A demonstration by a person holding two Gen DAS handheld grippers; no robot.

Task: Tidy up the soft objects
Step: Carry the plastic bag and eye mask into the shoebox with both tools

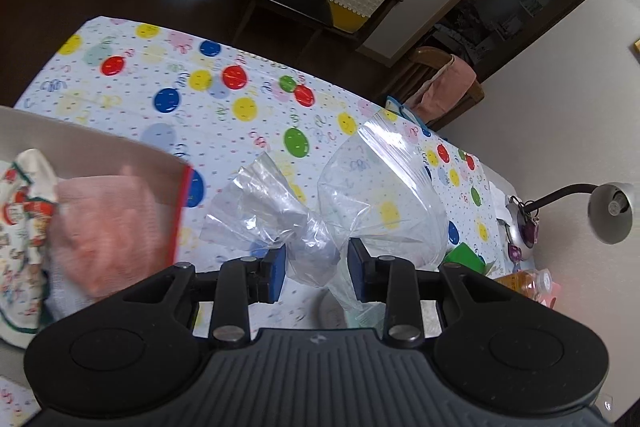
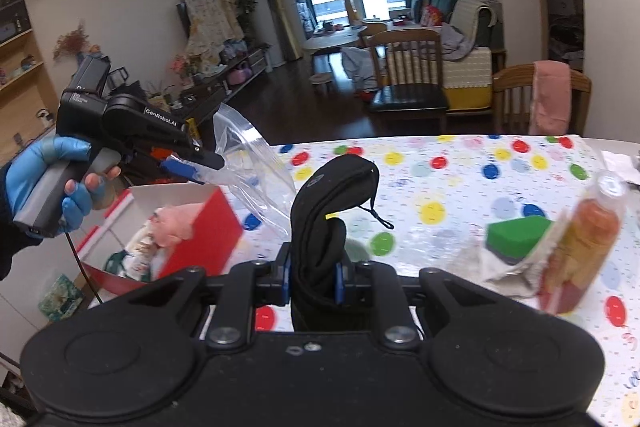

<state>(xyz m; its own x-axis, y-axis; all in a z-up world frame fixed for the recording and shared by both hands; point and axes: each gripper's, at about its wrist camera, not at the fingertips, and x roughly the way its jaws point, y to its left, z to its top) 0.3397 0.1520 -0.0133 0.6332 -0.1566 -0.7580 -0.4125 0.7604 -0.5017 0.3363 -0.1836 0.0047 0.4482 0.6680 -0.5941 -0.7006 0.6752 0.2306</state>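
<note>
1. The black fabric item (image 2: 334, 211), soft and folded with a thin cord loop at one side, stands upright between the fingers of the right gripper (image 2: 312, 277). The blue pads press it from both sides; the jaws are narrow and clamped on it. It is raised above the table, its top leaning toward the far edge.
2. The clear zip bag (image 1: 340, 203) is bunched at the point where it passes between the blue pads (image 1: 278, 267) of the left gripper (image 1: 316, 269). The jaws stand moderately apart; the crumpled plastic fills the gap, but whether the pads bear on it cannot be told. The bag fans out ahead of the fingertips, above the tablecloth.
3. In the right wrist view, the left gripper (image 2: 200, 169) is held by a blue-gloved hand (image 2: 52, 183), with the bag (image 2: 248, 163) hanging from its tip to the left of the black item.
4. A red box (image 2: 208, 227) sits on the table below the bag, holding a pink cloth (image 2: 176, 223) and a printed cloth (image 1: 22, 219).
5. The balloon-pattern tablecloth (image 1: 200, 99) covers the table. At the right lie a green sponge (image 2: 518, 235) and an orange-filled bottle (image 2: 584, 243), just beside each other.
</note>
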